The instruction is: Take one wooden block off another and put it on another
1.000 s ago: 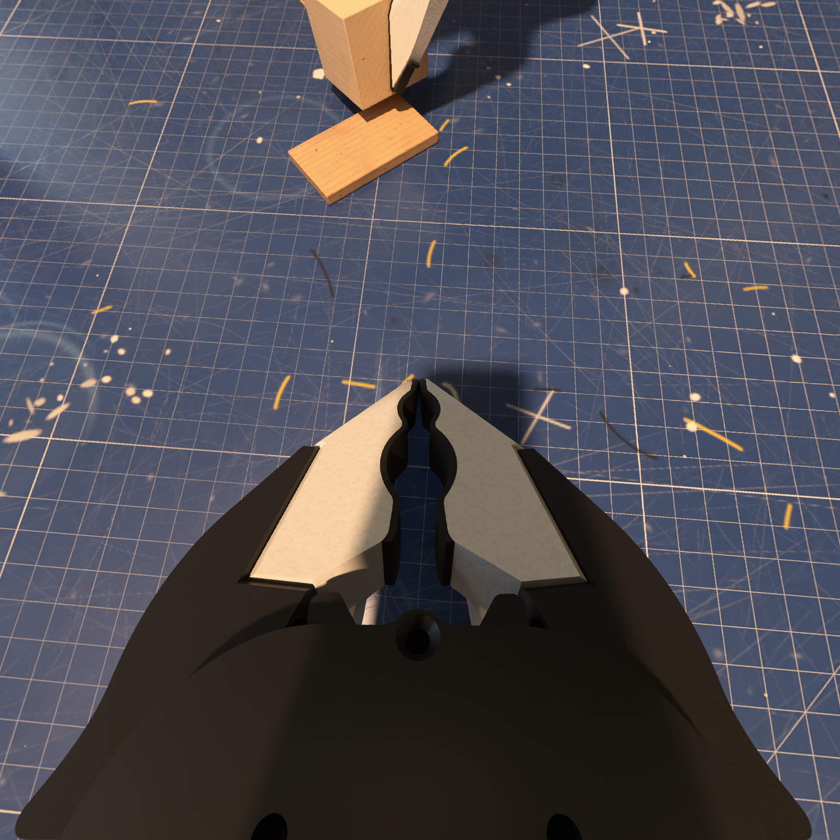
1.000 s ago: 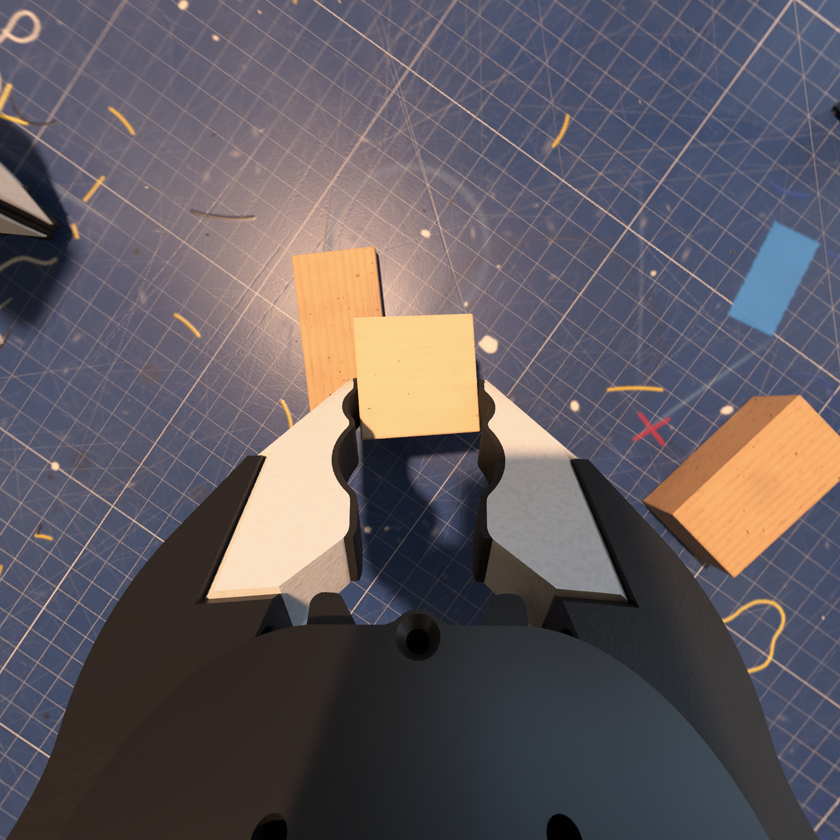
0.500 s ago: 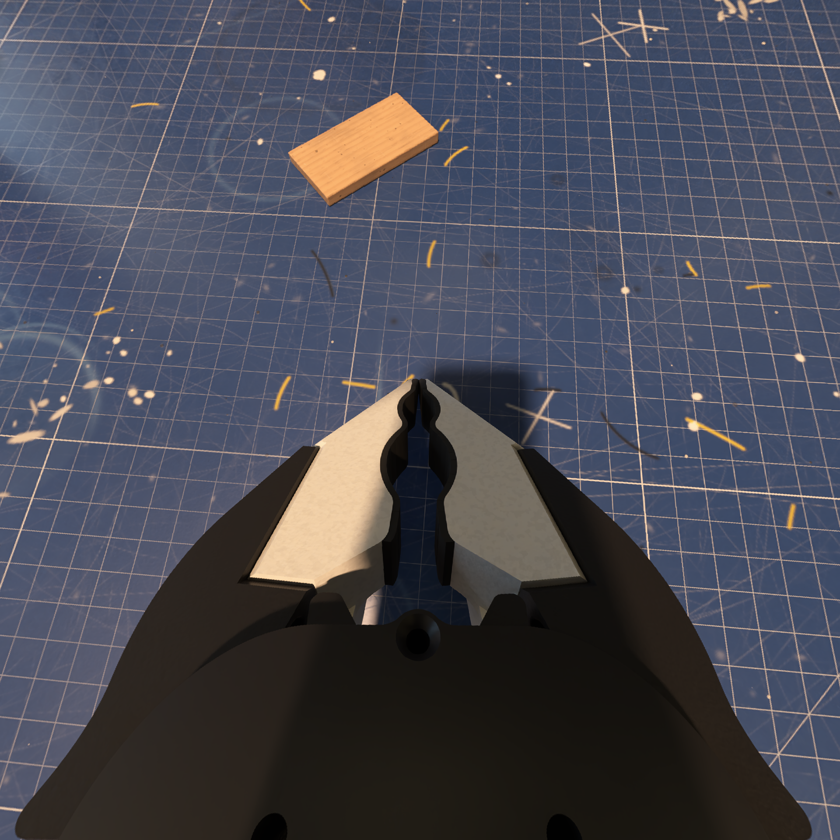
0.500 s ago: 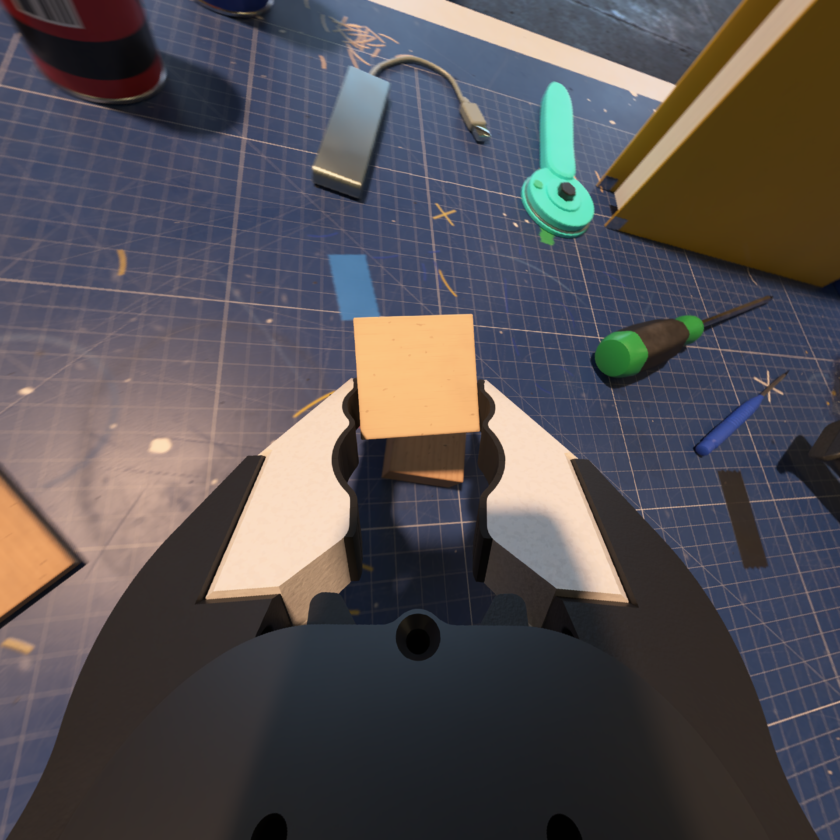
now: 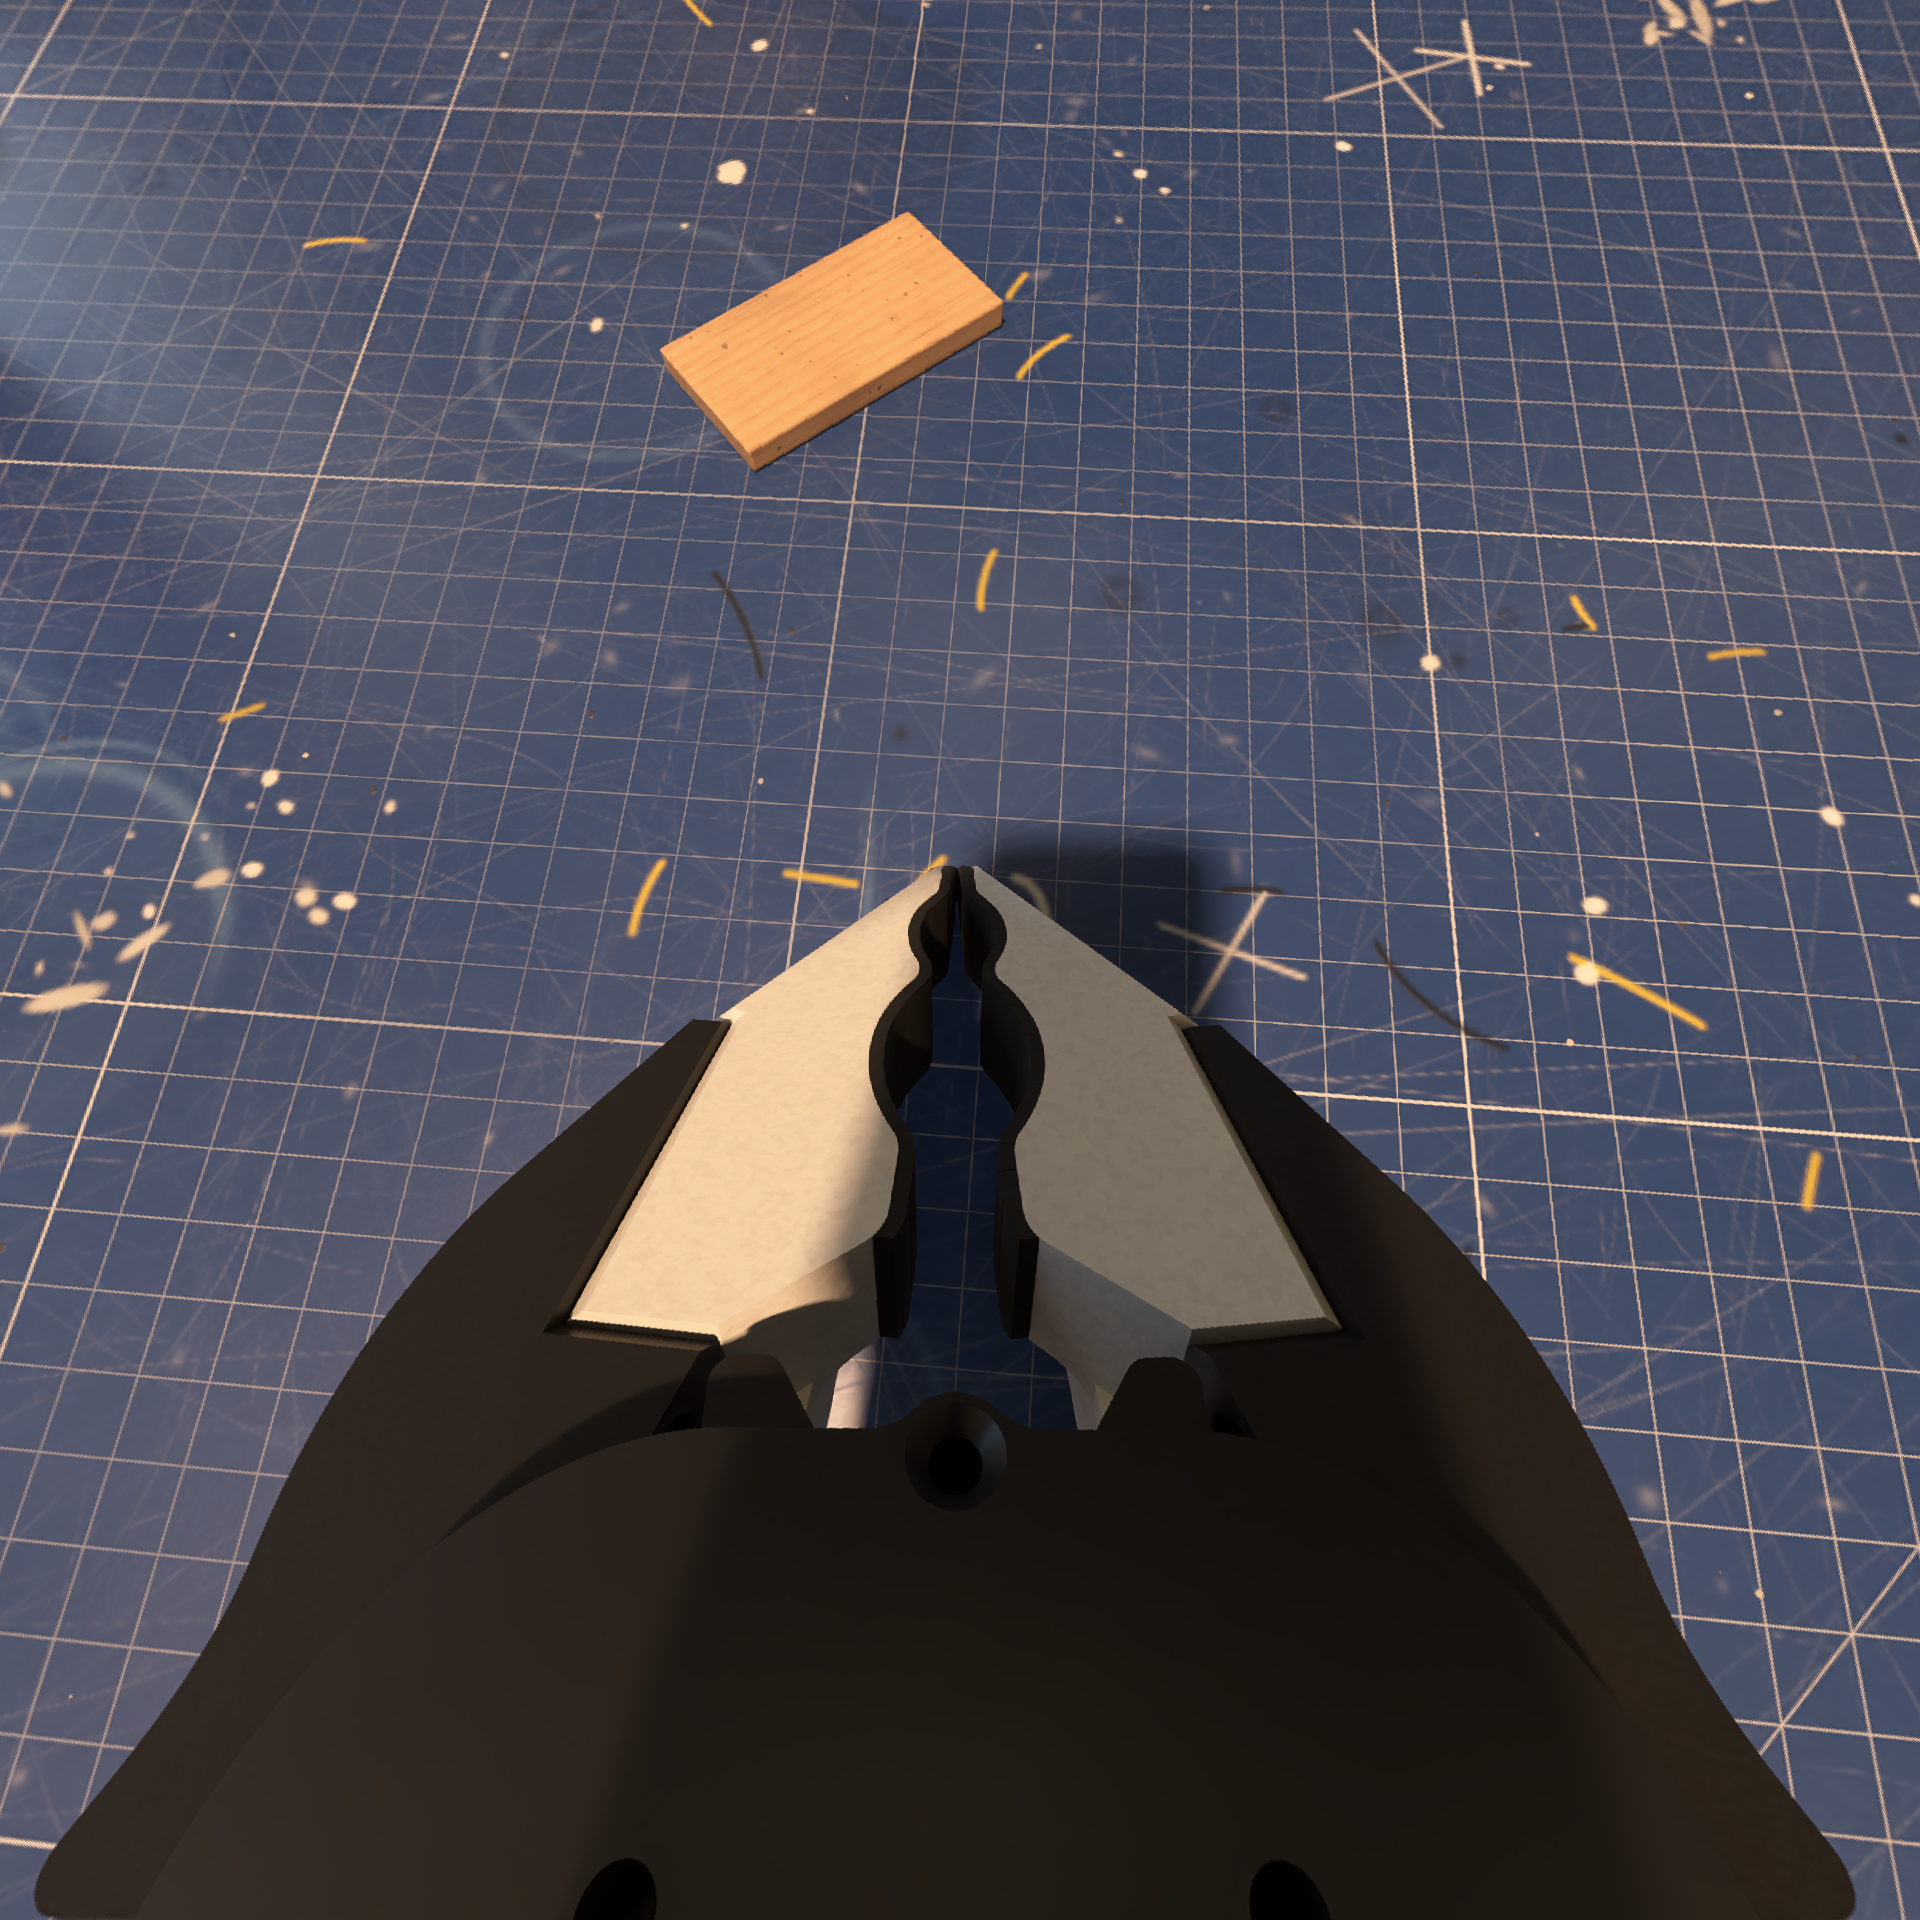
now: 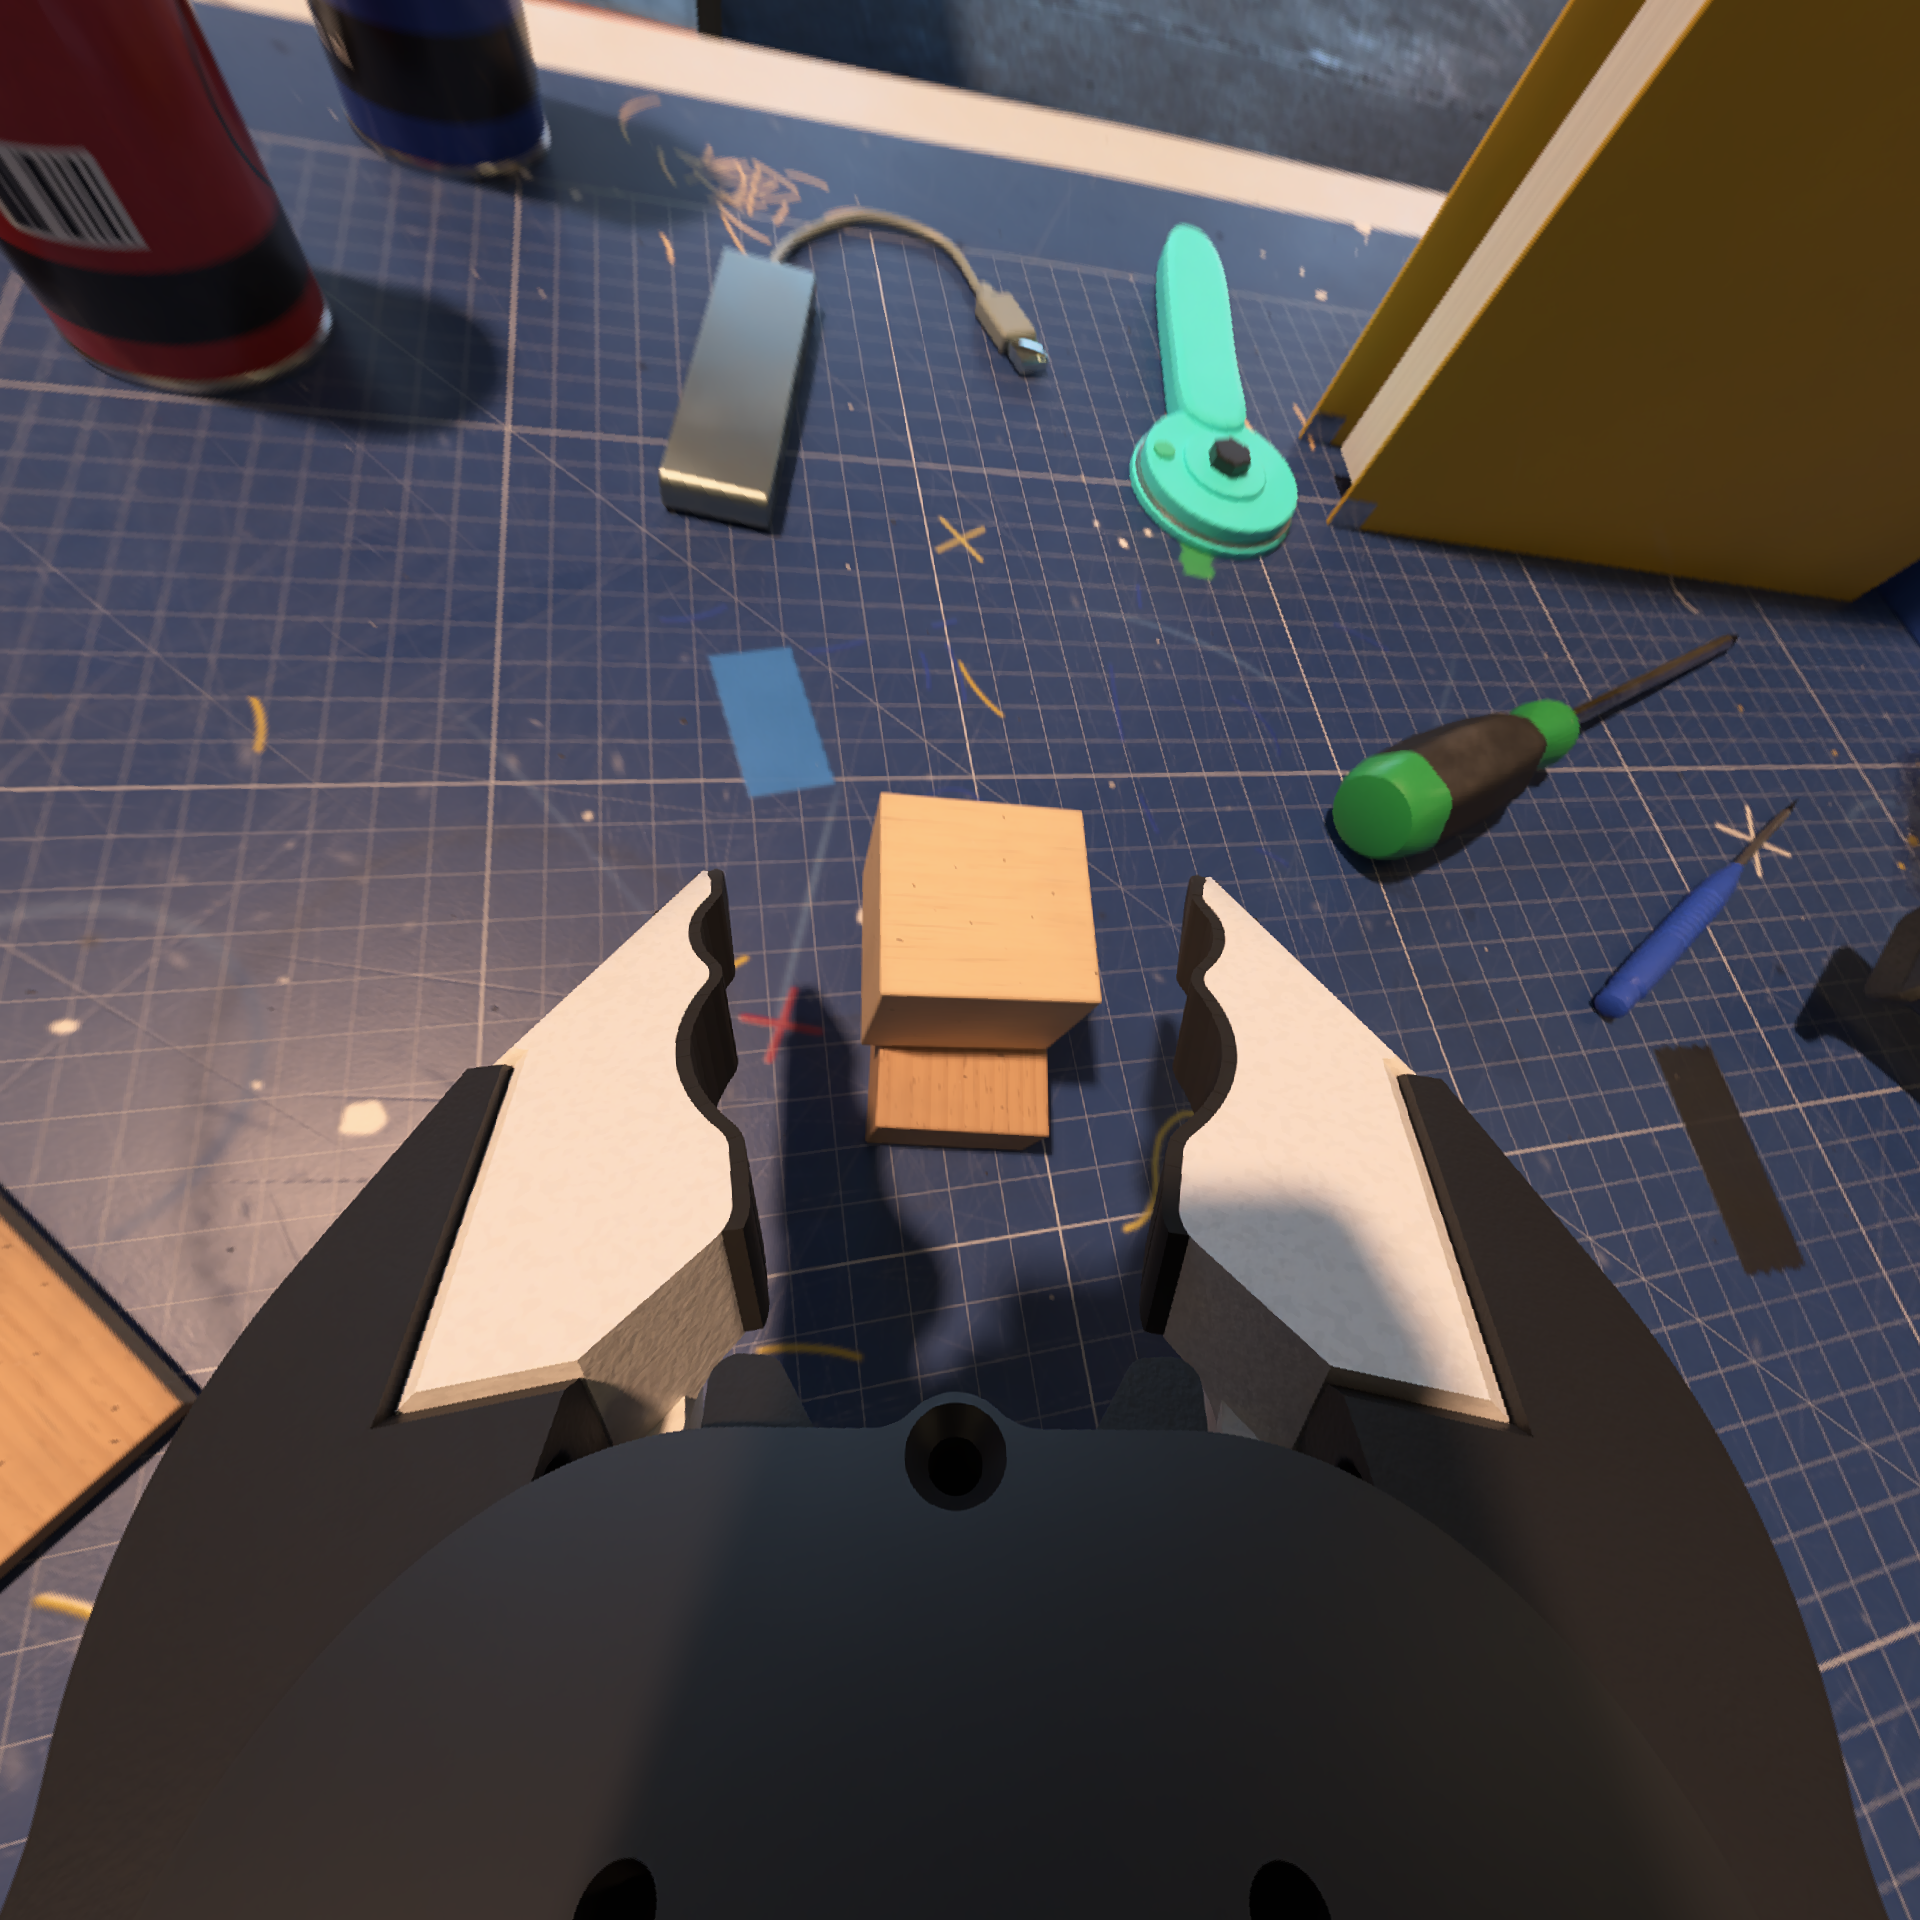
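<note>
In the right wrist view a pale wooden cube (image 6: 977, 914) rests on top of a darker wooden block (image 6: 958, 1096) on the blue cutting mat. My right gripper (image 6: 954, 888) is open, its fingers on either side of the cube and apart from it. In the left wrist view a flat thin wooden block (image 5: 831, 338) lies alone on the mat, far ahead of my left gripper (image 5: 956, 878), which is shut and empty. A corner of a flat wooden piece (image 6: 62, 1382) shows at the left edge of the right wrist view.
In the right wrist view: a red can (image 6: 145, 197) and a blue can (image 6: 436, 83) at the back left, a grey hub with cable (image 6: 743, 390), a teal rotary cutter (image 6: 1205, 436), a yellow board (image 6: 1662, 291), a green-handled screwdriver (image 6: 1455, 769), a blue tool (image 6: 1673, 935).
My right gripper has opened and let go of the pale cube, which now sits on the darker block. The left gripper has not moved.
</note>
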